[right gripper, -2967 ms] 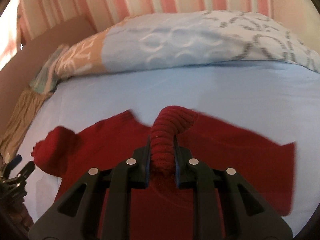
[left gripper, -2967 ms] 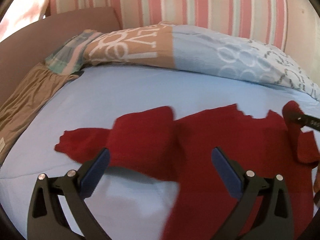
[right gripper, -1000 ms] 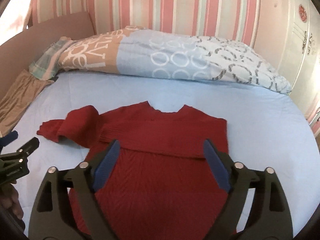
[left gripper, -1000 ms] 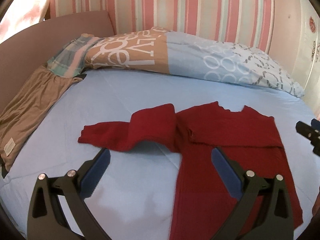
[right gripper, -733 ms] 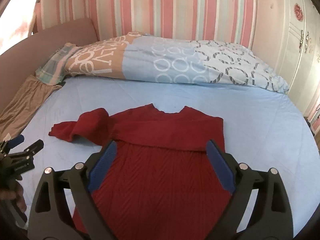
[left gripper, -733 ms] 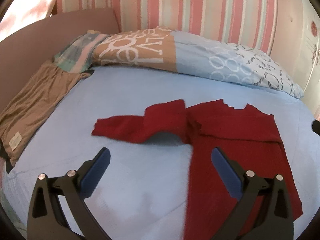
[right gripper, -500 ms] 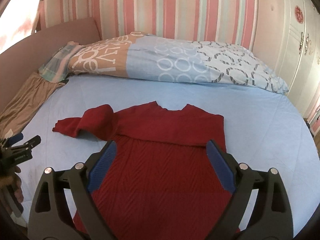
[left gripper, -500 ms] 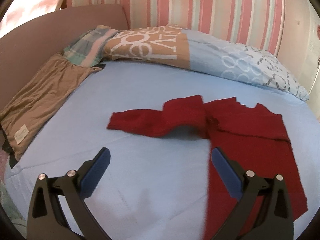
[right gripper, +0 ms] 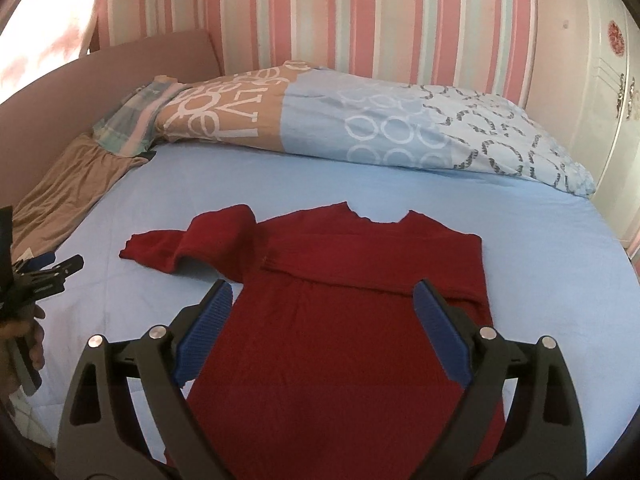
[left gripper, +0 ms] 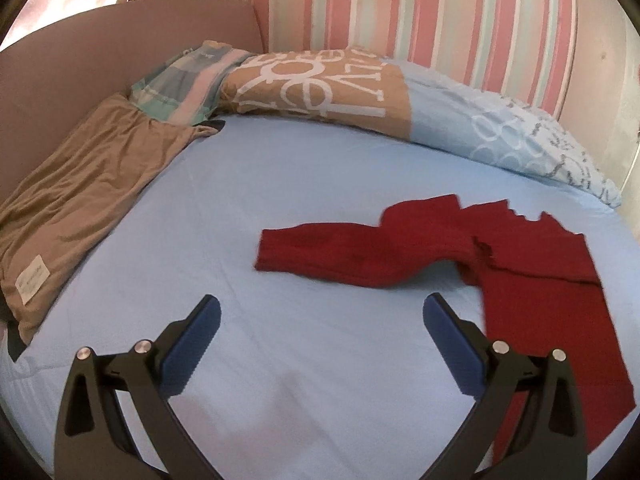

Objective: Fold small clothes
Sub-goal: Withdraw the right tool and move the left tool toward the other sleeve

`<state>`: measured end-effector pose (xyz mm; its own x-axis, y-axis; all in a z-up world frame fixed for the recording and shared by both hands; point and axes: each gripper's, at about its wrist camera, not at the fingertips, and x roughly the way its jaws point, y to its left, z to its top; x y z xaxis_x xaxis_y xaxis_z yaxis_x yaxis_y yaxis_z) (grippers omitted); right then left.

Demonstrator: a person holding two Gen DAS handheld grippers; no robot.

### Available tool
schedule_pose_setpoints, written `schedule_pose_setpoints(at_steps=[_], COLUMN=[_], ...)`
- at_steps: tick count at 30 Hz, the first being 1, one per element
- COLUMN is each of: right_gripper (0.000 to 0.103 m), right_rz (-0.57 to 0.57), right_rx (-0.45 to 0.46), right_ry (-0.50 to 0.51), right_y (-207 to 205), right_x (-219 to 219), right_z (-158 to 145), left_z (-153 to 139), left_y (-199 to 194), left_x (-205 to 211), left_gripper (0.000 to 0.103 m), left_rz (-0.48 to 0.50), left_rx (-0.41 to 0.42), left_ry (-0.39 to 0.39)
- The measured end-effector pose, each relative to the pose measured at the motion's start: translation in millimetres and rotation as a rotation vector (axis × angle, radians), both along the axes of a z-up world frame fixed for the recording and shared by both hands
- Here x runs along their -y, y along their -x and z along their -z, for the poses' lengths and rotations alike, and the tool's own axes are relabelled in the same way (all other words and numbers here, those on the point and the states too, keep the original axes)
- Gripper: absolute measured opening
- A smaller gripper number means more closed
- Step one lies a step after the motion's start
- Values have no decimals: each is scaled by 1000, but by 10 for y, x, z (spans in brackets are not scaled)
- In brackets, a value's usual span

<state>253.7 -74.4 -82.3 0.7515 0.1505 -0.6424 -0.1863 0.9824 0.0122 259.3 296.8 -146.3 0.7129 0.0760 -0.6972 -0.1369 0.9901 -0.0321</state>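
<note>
A dark red knit sweater (right gripper: 340, 320) lies flat on the light blue bed sheet (right gripper: 540, 280). Its right sleeve is folded across the chest as a band (right gripper: 360, 268). Its left sleeve (right gripper: 180, 244) sticks out to the left, partly bunched. In the left wrist view the sweater (left gripper: 540, 300) lies to the right and the sleeve (left gripper: 340, 256) points left. My left gripper (left gripper: 320, 344) is open and empty above the bare sheet, short of the sleeve; it also shows in the right wrist view (right gripper: 52, 276). My right gripper (right gripper: 322, 324) is open and empty over the sweater's body.
A patterned duvet (right gripper: 380, 128) lies along the head of the bed. A tan cloth (left gripper: 76, 196) lies at the left edge by a brown headboard (left gripper: 120, 48). A striped wall (right gripper: 360, 20) stands behind, and a white wardrobe (right gripper: 612, 100) at right.
My right gripper let go of the right sleeve, which now lies across the chest, and pulled back. My left gripper has swung left, so the sweater has slid right in its view.
</note>
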Motion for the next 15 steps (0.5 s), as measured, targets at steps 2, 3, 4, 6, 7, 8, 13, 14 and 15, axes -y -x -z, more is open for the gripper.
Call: schedule_pose_setpoints(at_steps=[2,3,4,6,7,8,13,14,15], right_gripper=[92,92,92,92,92,92,93,93,93], right_rz=[-2,-1,-1,0,0,1,-6,-7,-7], right_rx=[-2,-3,-5,-10,-12,-17,-36,-36,-34], right_ry=[-5,-4,-3,0,3,2,-8,-7,-4], right_y=[-69,-103,-144,-223,-246,-283,-396,-422,-437], right_x=[-42,-57,-78,-117,-124,-136,-153,-159,-159], right_z=[59,88,124,200,227,266,408,436,451], left_z=[68,101,122,186,209,238,433,471,508], left_y=[-92,-134,-163,-253,-287,-330,-579,-624,-667], left_x=[-87,-122,-139,-188,-205,-227,-400,-439,-478], left_gripper=[101,101,101,101,101,101,101,101,101], left_rz=[-7,-7,-7,7,14,21,4,-6,-13], left_rx=[-9,-9,-8,-8,-9,-9,-35,-40,-43], left_ry=[17,26,26,43,52,58,90,104,114])
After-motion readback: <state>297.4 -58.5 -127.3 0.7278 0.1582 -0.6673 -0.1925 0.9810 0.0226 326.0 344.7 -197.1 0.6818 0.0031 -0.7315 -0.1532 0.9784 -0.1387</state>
